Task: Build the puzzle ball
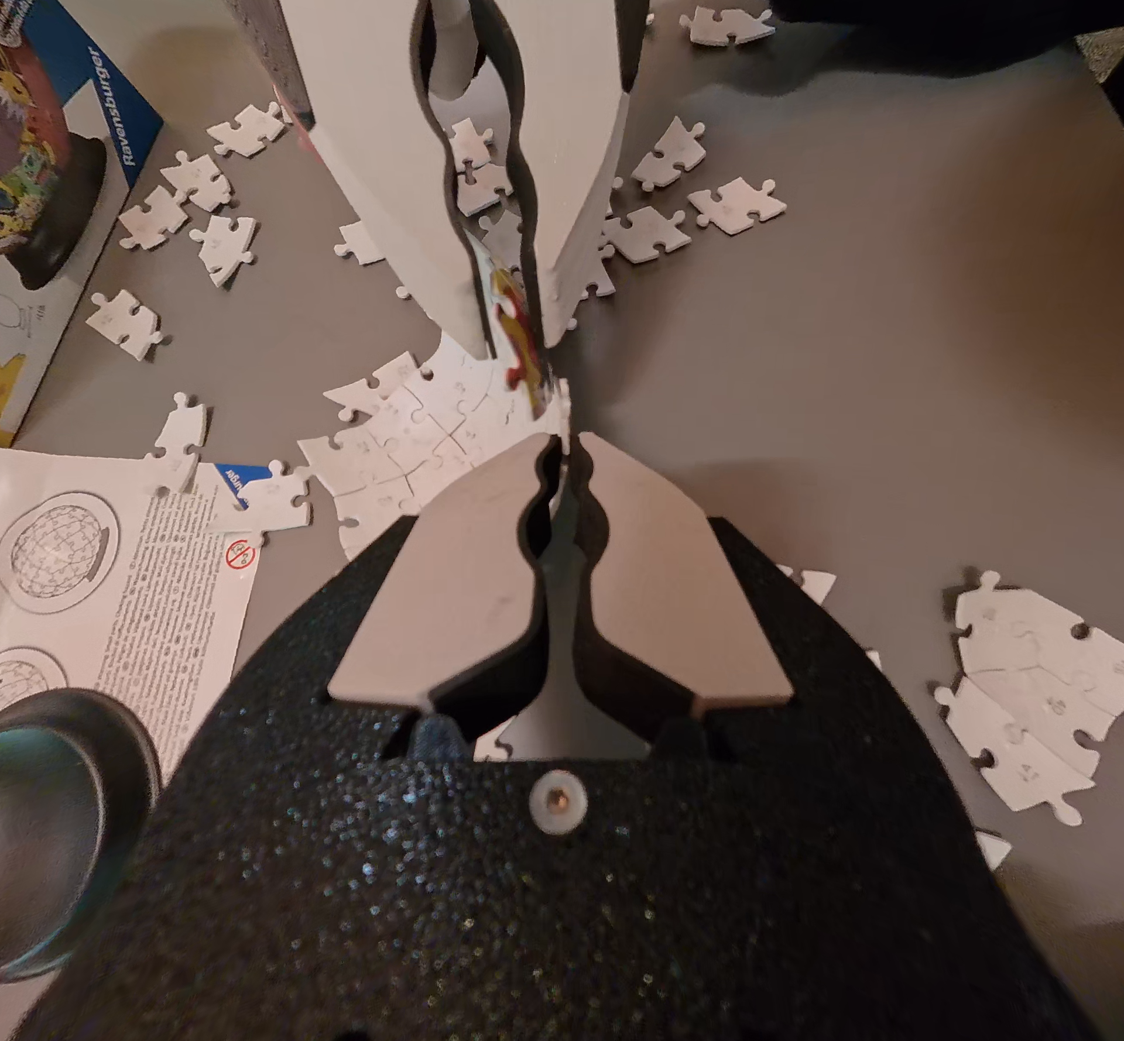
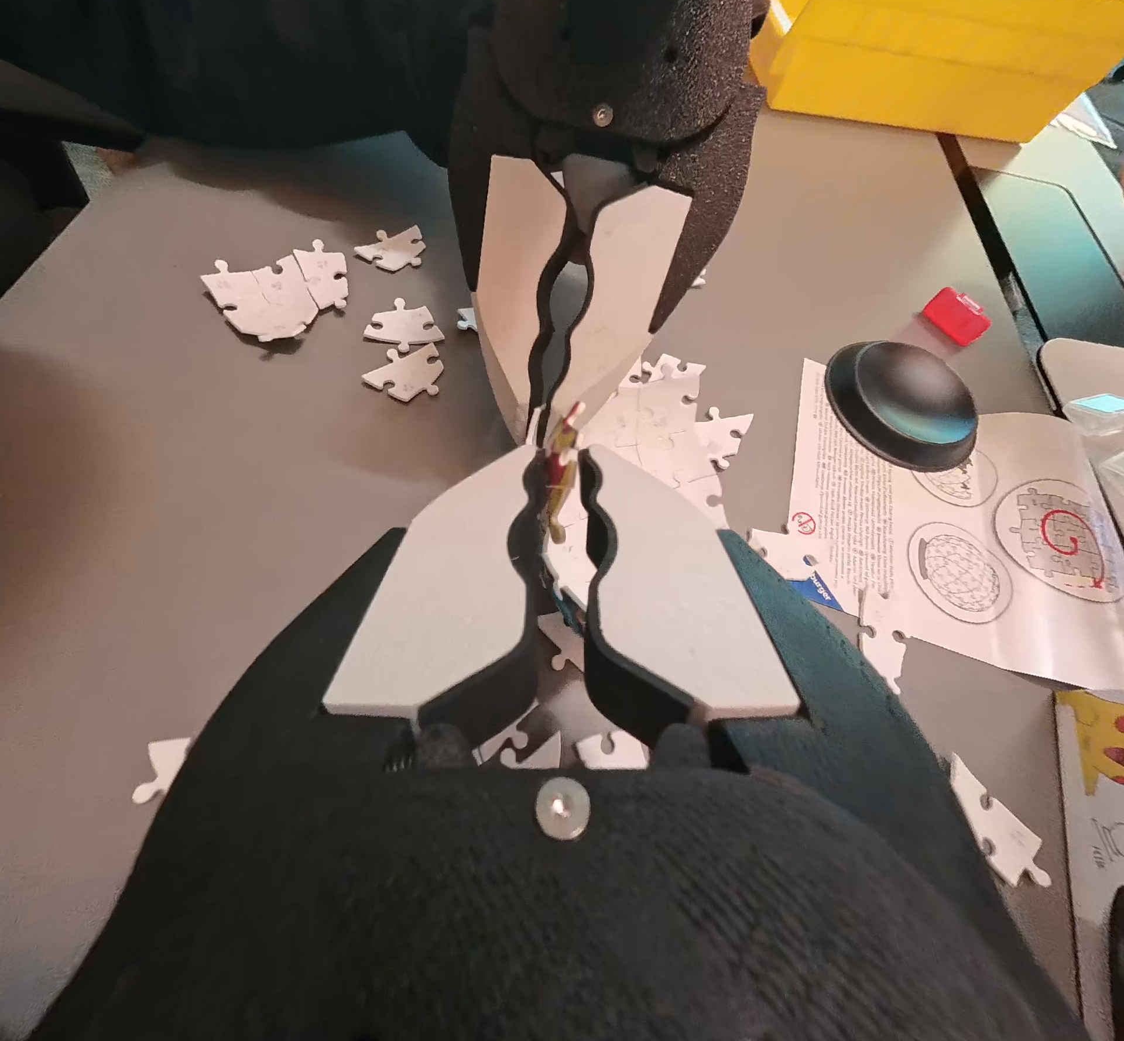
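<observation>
Over middle of table (image 1: 851, 343), my left gripper (image 1: 568, 446) pinches white-backed puzzle piece (image 1: 564, 404) edge-on. Right gripper (image 2: 556, 455) stands narrowly parted around coloured piece (image 2: 558, 495), one pad clear. I judge pieces light, stiff, thin: grip flat faces.

I seem to be at an office or lab desk: a grey tabletop (image 2: 182, 495) strewn with puzzle pieces (image 1: 201, 179), a printed instruction sheet (image 2: 912, 495), yellow storage bins (image 2: 912, 39) far right.
</observation>
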Demonstrator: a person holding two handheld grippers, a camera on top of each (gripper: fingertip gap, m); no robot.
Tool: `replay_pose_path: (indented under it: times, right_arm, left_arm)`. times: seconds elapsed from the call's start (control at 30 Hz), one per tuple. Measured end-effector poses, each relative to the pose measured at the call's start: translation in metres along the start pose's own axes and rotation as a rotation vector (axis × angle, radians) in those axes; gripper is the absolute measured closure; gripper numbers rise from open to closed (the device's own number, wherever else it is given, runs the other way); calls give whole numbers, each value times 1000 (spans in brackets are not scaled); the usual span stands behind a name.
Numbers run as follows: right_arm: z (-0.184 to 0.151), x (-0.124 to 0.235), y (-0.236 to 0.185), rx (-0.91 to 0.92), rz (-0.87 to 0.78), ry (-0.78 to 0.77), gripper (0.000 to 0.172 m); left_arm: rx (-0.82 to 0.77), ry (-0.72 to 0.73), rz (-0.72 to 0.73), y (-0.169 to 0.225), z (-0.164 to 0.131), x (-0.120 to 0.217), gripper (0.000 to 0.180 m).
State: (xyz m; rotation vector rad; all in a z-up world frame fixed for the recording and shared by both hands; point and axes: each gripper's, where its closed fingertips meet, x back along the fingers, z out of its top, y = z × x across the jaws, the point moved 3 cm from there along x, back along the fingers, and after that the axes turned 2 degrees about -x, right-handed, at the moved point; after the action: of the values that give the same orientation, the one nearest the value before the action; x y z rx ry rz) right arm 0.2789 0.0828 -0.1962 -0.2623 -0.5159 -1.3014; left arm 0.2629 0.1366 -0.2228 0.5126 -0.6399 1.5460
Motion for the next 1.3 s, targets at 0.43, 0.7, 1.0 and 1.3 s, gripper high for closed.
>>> replay_pose_path:
  times: [0.43,0.7,1.0,1.3]
  right_arm:
    - [-2,-6,-11,-4,129,-25,168]
    - [-1,-10,-8,-2,155,-76,168]
    - [-1,-11,-10,-27,198,-88,169]
    - [-1,-9,-9,-41,184,-91,169]
  left_arm:
    - [2,-48,-33,0,-6,-1,178]
    - [15,-66,-41,0,-8,0,178]
    - [50,-53,-57,1,-9,-1,177]
    - [8,-30,12,1,-8,-1,177]
